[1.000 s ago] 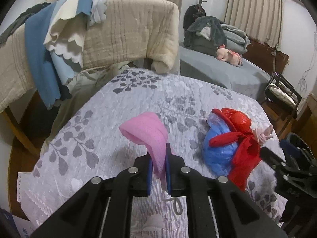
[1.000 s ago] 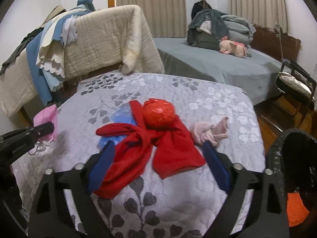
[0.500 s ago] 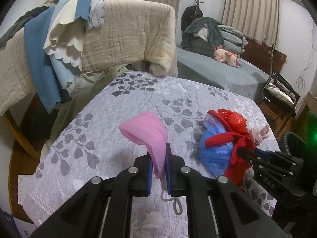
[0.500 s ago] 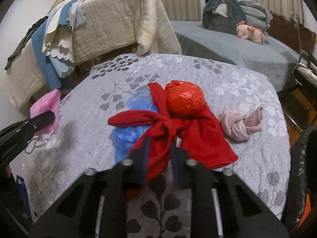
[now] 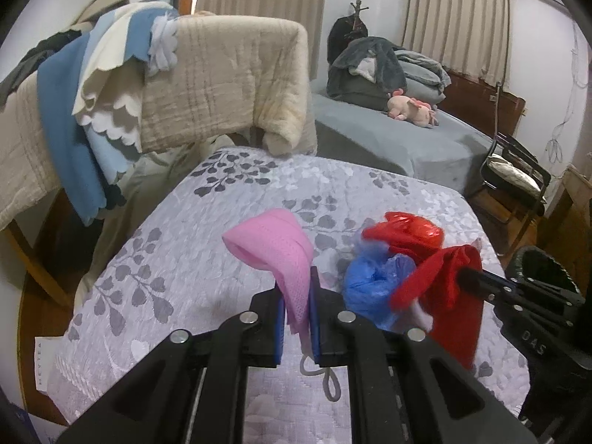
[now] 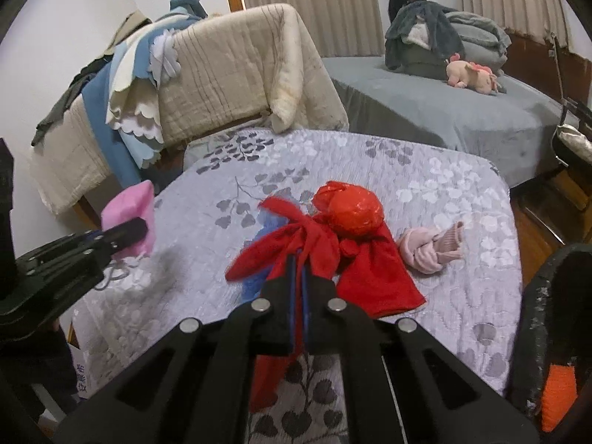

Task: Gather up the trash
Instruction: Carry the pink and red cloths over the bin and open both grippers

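While the left claw [image 5: 297, 309] pinches a pink mesh pouch [image 5: 273, 249] lifted clear of the floral bedspread [image 5: 259, 192], the right claw [image 6: 299, 285] is pressed together on the red cloth [image 6: 296, 240], just lifting it. Nothing appears binned yet: the red plastic ball [image 6: 353, 209], the blue bag [image 5: 373, 281] and the knotted pink sock [image 6: 431, 246] beside the red cloth remain. The black bin [image 5: 544, 270] waits past the bedspread's right edge, with open room between.
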Available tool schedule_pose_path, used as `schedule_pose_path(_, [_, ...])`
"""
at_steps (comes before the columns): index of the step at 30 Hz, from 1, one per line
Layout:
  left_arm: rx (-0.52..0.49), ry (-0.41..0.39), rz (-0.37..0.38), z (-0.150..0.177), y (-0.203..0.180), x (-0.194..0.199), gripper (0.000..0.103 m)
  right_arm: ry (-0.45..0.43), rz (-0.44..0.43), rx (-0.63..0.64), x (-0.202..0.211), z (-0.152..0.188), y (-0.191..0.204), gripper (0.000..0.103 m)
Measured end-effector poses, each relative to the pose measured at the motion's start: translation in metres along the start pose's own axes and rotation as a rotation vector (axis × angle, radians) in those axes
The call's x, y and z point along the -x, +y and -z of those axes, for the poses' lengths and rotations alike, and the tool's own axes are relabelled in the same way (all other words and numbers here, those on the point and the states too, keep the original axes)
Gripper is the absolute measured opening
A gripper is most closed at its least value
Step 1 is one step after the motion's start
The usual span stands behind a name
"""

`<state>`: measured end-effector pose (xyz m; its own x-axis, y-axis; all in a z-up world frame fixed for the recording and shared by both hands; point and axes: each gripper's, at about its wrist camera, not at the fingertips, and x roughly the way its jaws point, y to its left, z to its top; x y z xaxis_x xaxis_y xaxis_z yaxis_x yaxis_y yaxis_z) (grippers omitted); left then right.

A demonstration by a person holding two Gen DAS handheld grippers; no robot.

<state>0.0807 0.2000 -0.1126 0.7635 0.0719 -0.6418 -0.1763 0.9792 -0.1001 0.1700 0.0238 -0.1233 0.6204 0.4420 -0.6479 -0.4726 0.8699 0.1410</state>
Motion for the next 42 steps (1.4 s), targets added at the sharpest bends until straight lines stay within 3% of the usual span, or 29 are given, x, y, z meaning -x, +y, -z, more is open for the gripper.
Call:
schedule_pose_path(11, [-0.037,-0.018,0.048,-0.009,-0.031,0.018,0.011,-0.063,0.001,-0.008,0.052,-0.002,-0.014,0.002])
schedule_pose_path(42, [-0.154,-0.079,0.247,-0.008,-0.145,0.064,0.011,-0.201,0.217,-0.139,0.161,0.021,-0.100,0.002])
